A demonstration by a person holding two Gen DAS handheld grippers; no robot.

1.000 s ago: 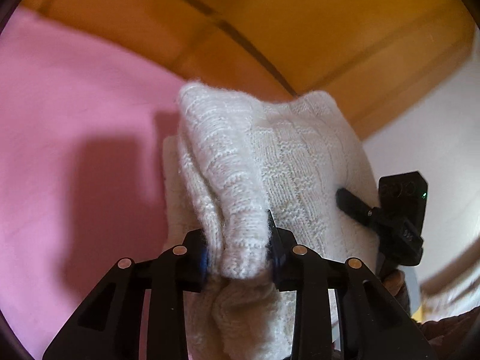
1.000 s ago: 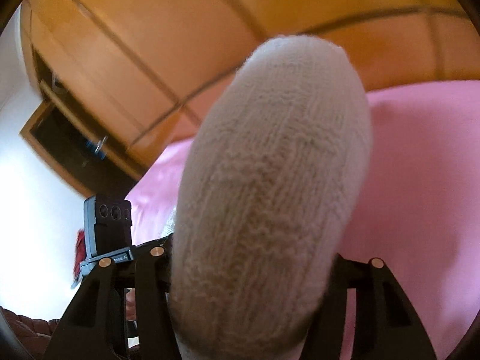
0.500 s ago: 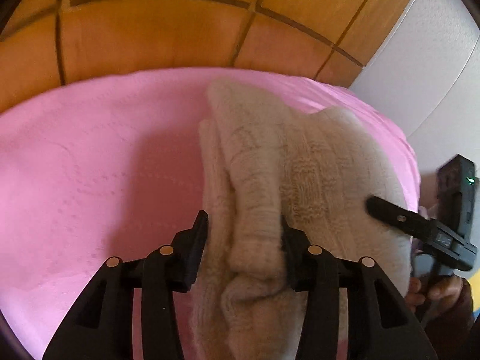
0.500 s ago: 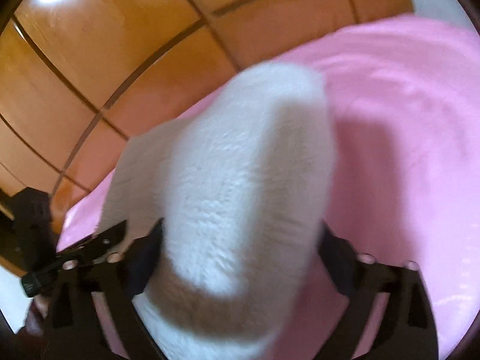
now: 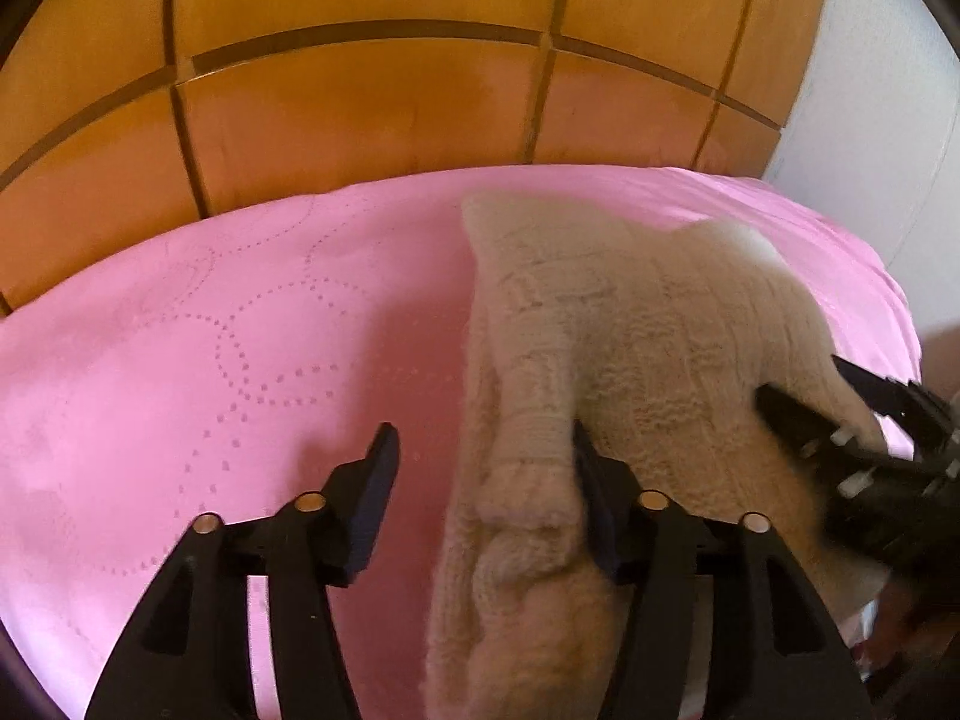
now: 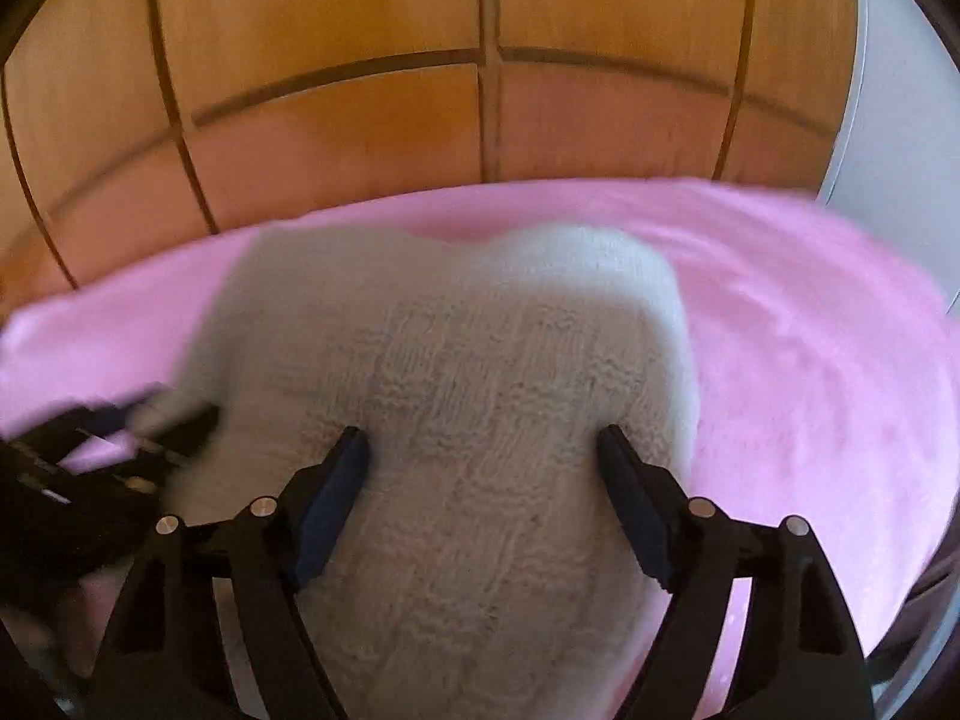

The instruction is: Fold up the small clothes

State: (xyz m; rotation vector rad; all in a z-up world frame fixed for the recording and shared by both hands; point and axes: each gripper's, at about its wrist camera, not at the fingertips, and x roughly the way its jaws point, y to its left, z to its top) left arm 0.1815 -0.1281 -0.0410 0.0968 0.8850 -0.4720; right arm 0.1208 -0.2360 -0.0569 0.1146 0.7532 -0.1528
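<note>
In the left wrist view, the near end of the cream knitted garment runs out of frame at the bottom, so how far it hangs or bunches there cannot be told. The left tool has its fingers spread wide; its right finger touches the ribbed cuff of the garment, while its left finger stands apart over bare pink bedspread. To the left of the garment the bedspread lies open and flat, with a dotted stitched pattern, up to the wooden panelled wall along the far edge. At the far right the right tool is blurred and partly cut off by the frame, lying against the garment's right side.

In the right wrist view the garment is soft and blurred at its far edge, and its near part drops out of frame. It lies folded into a thick bundle on the bedspread, a basket-weave knit on top. The right tool is spread, a finger on either side of the bundle and resting against it. Open bedspread stretches to the right. The left tool at the far left is a dark blur.
</note>
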